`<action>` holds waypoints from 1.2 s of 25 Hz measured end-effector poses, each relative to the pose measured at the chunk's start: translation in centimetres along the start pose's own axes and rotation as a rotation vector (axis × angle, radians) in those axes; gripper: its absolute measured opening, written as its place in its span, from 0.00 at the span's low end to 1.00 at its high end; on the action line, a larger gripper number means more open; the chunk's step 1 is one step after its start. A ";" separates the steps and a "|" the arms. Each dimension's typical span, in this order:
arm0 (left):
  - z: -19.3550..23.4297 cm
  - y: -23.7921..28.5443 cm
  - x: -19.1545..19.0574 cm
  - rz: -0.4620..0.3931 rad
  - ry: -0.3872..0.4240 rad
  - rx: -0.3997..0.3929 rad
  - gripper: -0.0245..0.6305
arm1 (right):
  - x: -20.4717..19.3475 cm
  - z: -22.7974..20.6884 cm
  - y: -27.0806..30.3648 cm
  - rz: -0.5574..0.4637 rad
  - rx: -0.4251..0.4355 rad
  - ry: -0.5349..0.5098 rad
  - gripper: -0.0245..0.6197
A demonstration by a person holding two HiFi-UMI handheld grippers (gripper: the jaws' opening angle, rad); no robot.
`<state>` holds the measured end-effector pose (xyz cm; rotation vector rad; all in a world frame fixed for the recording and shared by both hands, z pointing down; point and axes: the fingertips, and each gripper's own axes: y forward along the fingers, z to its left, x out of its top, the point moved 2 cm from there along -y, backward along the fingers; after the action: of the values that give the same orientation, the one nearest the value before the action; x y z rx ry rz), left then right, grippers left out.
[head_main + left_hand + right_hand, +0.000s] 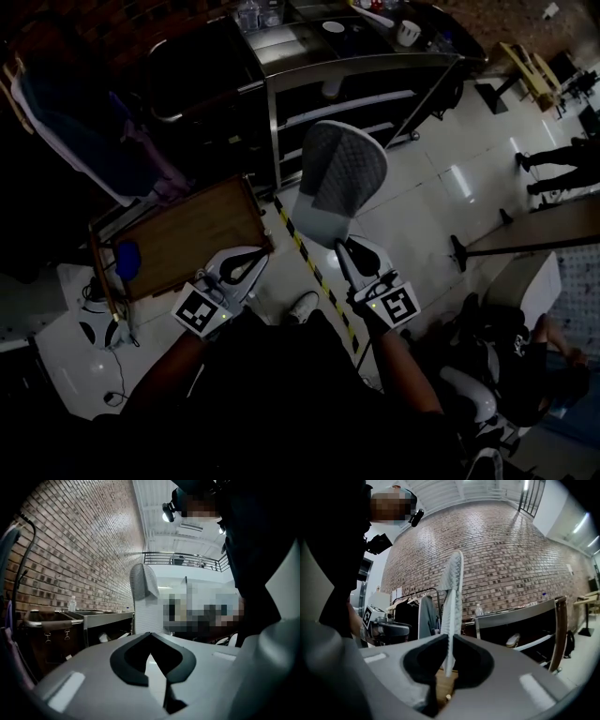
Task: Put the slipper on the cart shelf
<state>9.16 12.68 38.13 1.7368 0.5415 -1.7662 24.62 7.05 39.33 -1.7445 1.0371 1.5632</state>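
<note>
A pale slipper with a grey mesh sole (339, 178) stands upright above the floor. My right gripper (343, 246) is shut on its lower end. In the right gripper view the slipper (453, 597) shows edge-on, pinched between the dark pads of my right gripper (451, 638). My left gripper (255, 256) hangs just to the left, apart from the slipper, and nothing is in it. Its tips meet in the left gripper view (150, 634), where the slipper (143, 583) rises beyond them. The steel cart (375, 64) with its shelves (361, 99) stands behind the slipper.
A small pale object (331, 89) lies on a cart shelf. A wooden board (192, 234) sits at the left, with hanging clothes (84, 131) behind it. Yellow-black tape (314, 272) crosses the floor. A table (548, 225) and people (553, 159) are at the right.
</note>
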 end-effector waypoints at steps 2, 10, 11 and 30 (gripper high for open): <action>-0.5 1.4 0.2 0.003 -0.009 -0.005 0.04 | 0.0 -1.6 -0.6 0.000 -0.002 0.006 0.09; 2.6 4.8 -0.5 -0.005 -0.036 -0.010 0.04 | -0.2 -4.7 2.3 0.007 0.011 -0.006 0.09; 3.4 5.2 -0.4 -0.011 -0.035 -0.011 0.04 | 0.0 -4.8 3.1 0.013 0.014 -0.011 0.09; 11.9 14.2 -0.6 -0.043 -0.064 0.095 0.04 | -0.2 -13.9 13.1 0.131 0.194 -0.031 0.09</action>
<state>9.64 -5.56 41.17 1.7369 0.4780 -1.8982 21.12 -11.42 42.66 -1.5442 1.2647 1.5066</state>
